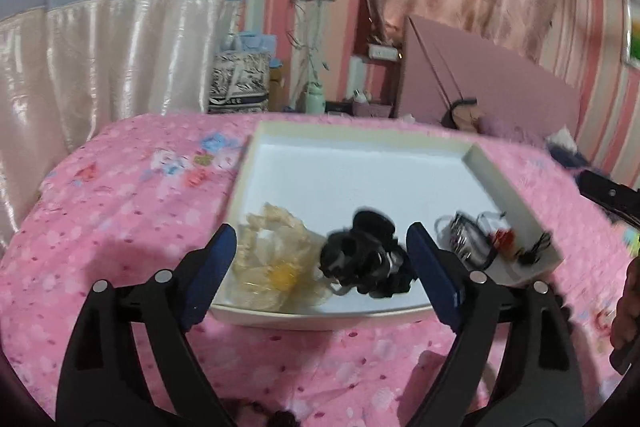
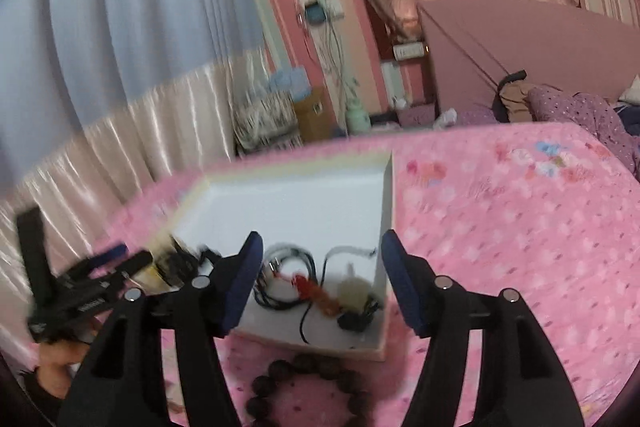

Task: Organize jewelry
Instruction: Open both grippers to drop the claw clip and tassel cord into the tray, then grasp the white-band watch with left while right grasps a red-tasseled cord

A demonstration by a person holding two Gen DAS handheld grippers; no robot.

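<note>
A shallow white tray [image 1: 360, 171] lies on the pink bedspread. A cream lace scrunchie [image 1: 272, 259] and a black scrunchie [image 1: 368, 255] rest at its near edge, with a tangle of corded necklaces [image 1: 480, 239] in its right corner. My left gripper [image 1: 322, 231] hovers open over the two scrunchies and holds nothing. My right gripper [image 2: 322, 241] is open above the necklaces [image 2: 288, 283], which carry a red pendant [image 2: 304, 283] and a pale pendant [image 2: 354, 293]. A dark bead bracelet [image 2: 308, 387] lies on the bedspread just in front of the tray [image 2: 288, 195].
The pink bedspread [image 2: 500, 227] stretches wide to the tray's right. Satin curtains [image 1: 80, 67] hang beyond the bed's left edge. Bags, a bottle and a pink headboard [image 1: 500, 75] stand behind. The left gripper [image 2: 120, 257] and a hand [image 2: 60, 359] appear blurred at left.
</note>
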